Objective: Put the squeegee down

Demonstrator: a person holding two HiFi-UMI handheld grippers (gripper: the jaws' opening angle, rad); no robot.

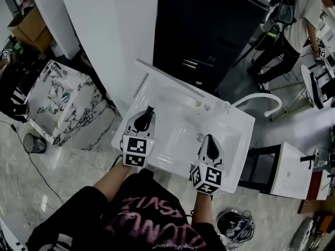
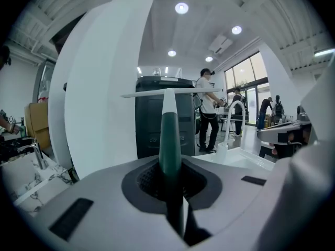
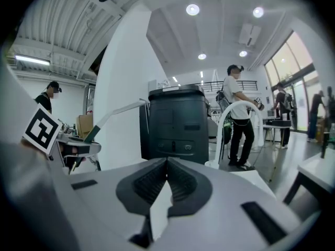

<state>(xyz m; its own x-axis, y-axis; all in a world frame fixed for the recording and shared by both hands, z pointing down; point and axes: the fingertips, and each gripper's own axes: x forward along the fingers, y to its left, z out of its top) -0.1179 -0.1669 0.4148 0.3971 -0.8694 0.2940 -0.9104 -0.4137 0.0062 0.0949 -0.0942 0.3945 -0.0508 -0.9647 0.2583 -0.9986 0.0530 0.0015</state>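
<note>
The squeegee has a dark green handle (image 2: 170,140) and a long white blade (image 2: 170,93). My left gripper (image 2: 170,179) is shut on the handle, with the blade pointing away from me. In the head view the left gripper (image 1: 149,113) hangs over the left end of the white sink (image 1: 230,120), and the squeegee blade (image 1: 170,80) lies along the sink's far rim. Over the sink's front right part, my right gripper (image 1: 208,138) is shut with nothing in it. The right gripper view shows its jaws closed (image 3: 166,163), and the squeegee (image 3: 115,111) off to the left.
A white curved faucet (image 1: 261,99) rises at the sink's right end, and a drain (image 1: 199,137) sits in the basin. A black cabinet (image 1: 209,25) stands behind. A marble-patterned unit (image 1: 52,103) is on the left, a white table (image 1: 293,171) on the right. A person (image 1: 298,25) stands far right.
</note>
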